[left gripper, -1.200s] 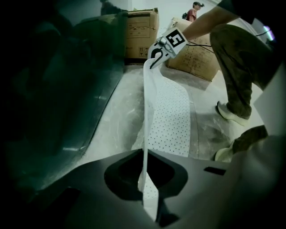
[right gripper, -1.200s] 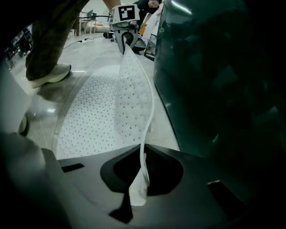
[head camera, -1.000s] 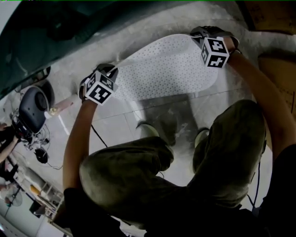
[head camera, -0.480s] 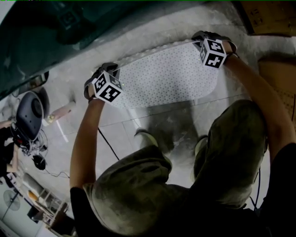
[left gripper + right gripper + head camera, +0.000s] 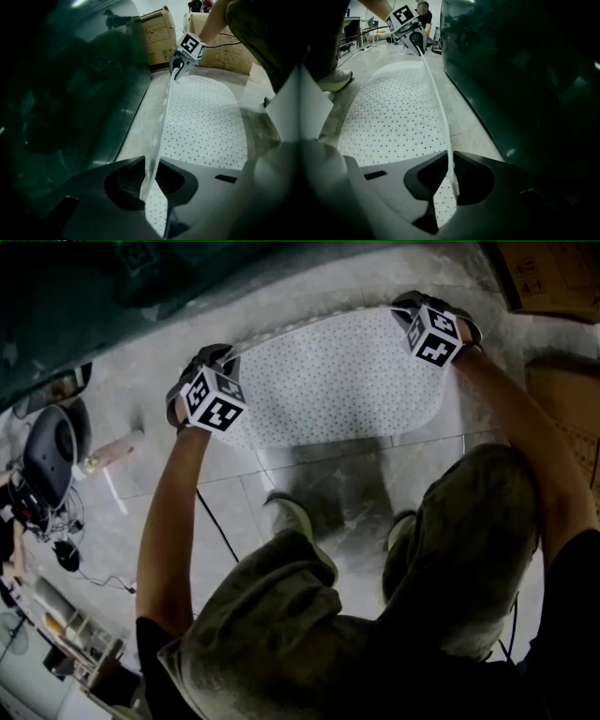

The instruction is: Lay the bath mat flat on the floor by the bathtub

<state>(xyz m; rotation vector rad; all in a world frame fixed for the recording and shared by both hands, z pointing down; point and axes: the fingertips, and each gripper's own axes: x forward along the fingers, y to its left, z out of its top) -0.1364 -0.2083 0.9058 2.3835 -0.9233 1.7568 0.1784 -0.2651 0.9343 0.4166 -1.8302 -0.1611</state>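
The white dotted bath mat (image 5: 347, 381) lies spread on the tiled floor beside the dark green bathtub (image 5: 94, 296). Its far edge, along the tub, is lifted slightly. My left gripper (image 5: 223, 360) pinches the mat's far left corner, and my right gripper (image 5: 409, 311) pinches the far right corner. In the left gripper view the mat edge (image 5: 157, 136) runs straight into the jaws of the left gripper (image 5: 150, 180). The right gripper view shows the same at the right gripper (image 5: 452, 176). Both pairs of jaws have just been easing open a little, with the mat's edge still between them.
Cardboard boxes (image 5: 553, 277) stand at the right end of the tub. The person's shoes (image 5: 295, 517) are just behind the mat's near edge. A black cable (image 5: 216, 531), a roll (image 5: 112, 451) and a round black device (image 5: 47, 451) lie at the left.
Both grippers have sunk and moved toward the tub with the mat. The mat, hanging tilted before, now lies nearly flat on the floor.
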